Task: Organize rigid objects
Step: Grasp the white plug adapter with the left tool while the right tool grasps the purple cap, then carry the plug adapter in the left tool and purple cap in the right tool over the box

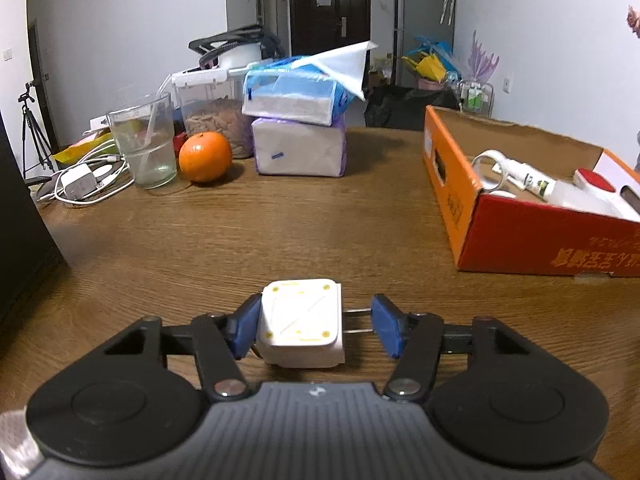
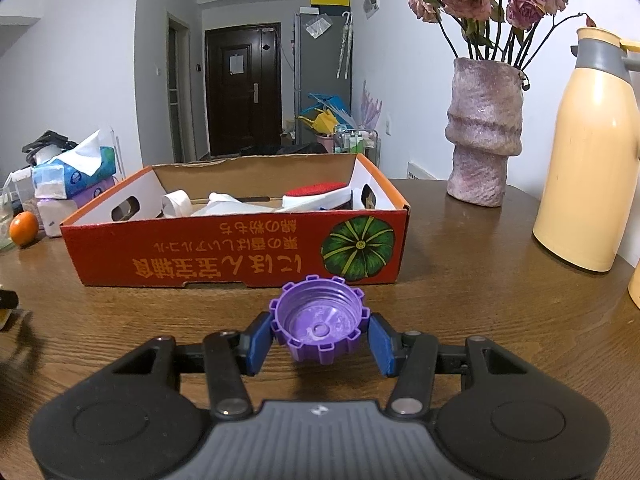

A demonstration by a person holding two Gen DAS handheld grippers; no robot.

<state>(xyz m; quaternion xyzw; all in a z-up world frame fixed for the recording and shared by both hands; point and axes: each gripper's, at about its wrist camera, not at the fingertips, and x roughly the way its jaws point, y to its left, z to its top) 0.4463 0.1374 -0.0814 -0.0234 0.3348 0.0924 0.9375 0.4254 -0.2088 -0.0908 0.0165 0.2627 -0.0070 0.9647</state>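
- The step in hand is, as I judge it, the pickup: each gripper has one small thing between its fingers, and the box waits for both.
- The left gripper [image 1: 316, 326] has a white plug [image 1: 301, 328] between its blue pads. The left pad touches the white body. The right pad meets only the ends of the two metal prongs, so the hold looks thin on that side.
- The plug is low over the table [image 1: 240, 240] at the near edge; I cannot tell if it rests on the wood.
- The right gripper [image 2: 318, 338] is closed on a purple cap [image 2: 319, 320], open side up, with a pad on each side of its ribbed rim.
- The box [image 2: 240, 256], orange with a pumpkin picture, stands on the table just beyond the cap. In the left view it is far and to the right. It already holds white things and a red one.
- The next move calls for lifting each thing above the box wall, carrying it over a free place inside, and only then opening the jaws.
- The plug may turn on its prongs, so a slow lift seems wise.
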